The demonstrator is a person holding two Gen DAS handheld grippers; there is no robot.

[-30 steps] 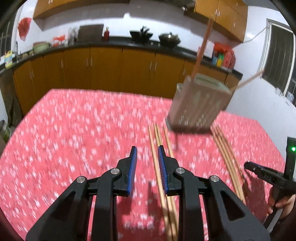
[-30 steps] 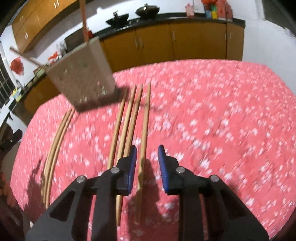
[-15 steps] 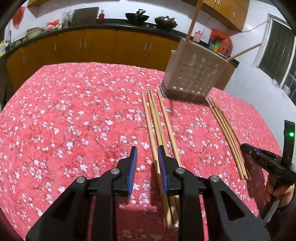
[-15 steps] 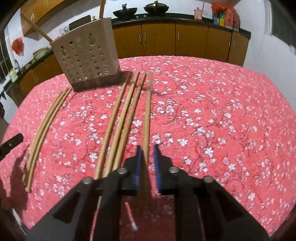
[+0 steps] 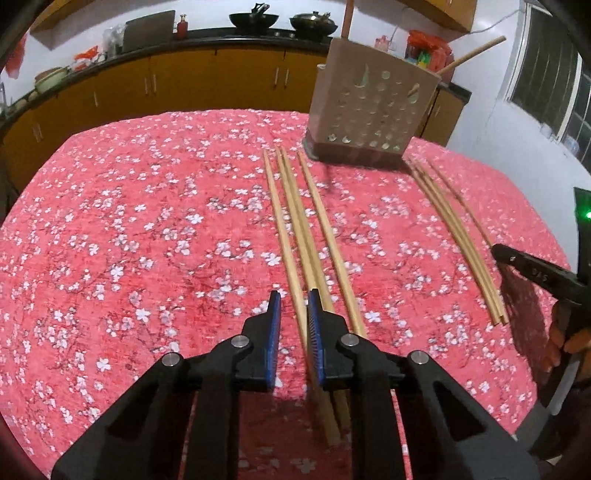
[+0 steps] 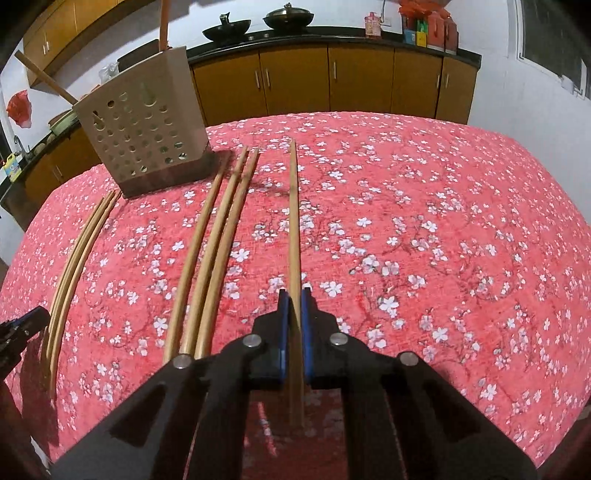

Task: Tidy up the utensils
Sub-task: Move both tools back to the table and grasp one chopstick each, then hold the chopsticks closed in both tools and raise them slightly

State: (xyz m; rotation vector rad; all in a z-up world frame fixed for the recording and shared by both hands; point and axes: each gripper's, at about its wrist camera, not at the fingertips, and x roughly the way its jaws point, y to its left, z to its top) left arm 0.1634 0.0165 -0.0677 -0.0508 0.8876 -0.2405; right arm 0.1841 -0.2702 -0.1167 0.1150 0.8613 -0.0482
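Observation:
A beige perforated utensil holder point(image 5: 369, 107) stands at the far side of the red flowered tablecloth, with two sticks in it; it also shows in the right wrist view point(image 6: 144, 122). My left gripper point(image 5: 294, 306) is open, its jaws astride the leftmost chopstick point(image 5: 282, 229) of a group of several. My right gripper point(image 6: 294, 299) is shut on a single chopstick point(image 6: 293, 221), held a little above the cloth, pointing away. Three chopsticks point(image 6: 214, 243) lie to its left, and a further bundle point(image 6: 75, 258) lies further left.
The bundle of chopsticks point(image 5: 458, 236) lies at the right in the left wrist view, near the other gripper's tip point(image 5: 532, 273). Wooden cabinets and a dark counter with woks point(image 6: 288, 16) run behind the table. A white wall and window are at the right.
My right gripper has closed on the single chopstick and raised it off the cloth. My left gripper has moved forward and lower, over the left chopstick, still open.

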